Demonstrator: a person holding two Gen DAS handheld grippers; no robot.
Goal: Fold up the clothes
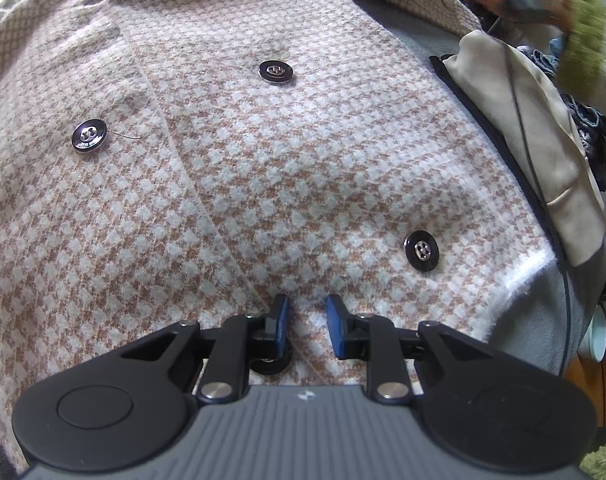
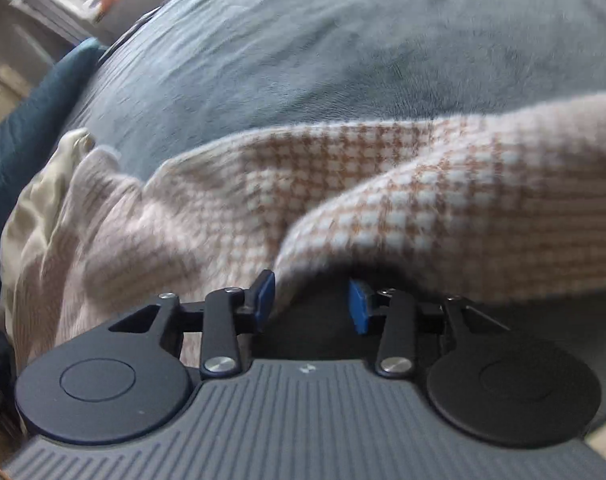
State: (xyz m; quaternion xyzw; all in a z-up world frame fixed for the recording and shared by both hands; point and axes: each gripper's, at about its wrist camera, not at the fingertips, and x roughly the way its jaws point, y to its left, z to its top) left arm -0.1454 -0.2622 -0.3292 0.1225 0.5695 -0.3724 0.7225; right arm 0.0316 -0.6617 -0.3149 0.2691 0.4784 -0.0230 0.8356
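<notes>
A pink-and-white houndstooth coat point(image 1: 263, 168) with black buttons point(image 1: 276, 71) lies spread face up on a grey bed cover point(image 2: 343, 40). My left gripper point(image 1: 307, 320) points steeply down at the coat's front by the placket edge. Its blue pads stand a little apart with their tips against the cloth, and a button lies under the left finger. In the blurred right wrist view, a thick fold of the coat point(image 2: 423, 208) rises off the bed. It fills the space between the tips of my right gripper point(image 2: 311, 300), which looks shut on it.
A beige garment point(image 1: 523, 128) and dark lacy clothing point(image 1: 595, 136) lie at the bed's right edge. A hand in a green-cuffed sleeve point(image 1: 583, 40) shows at the top right. A teal pillow point(image 2: 31, 128) sits left. The coat's cream lining point(image 2: 35, 200) bunches nearby.
</notes>
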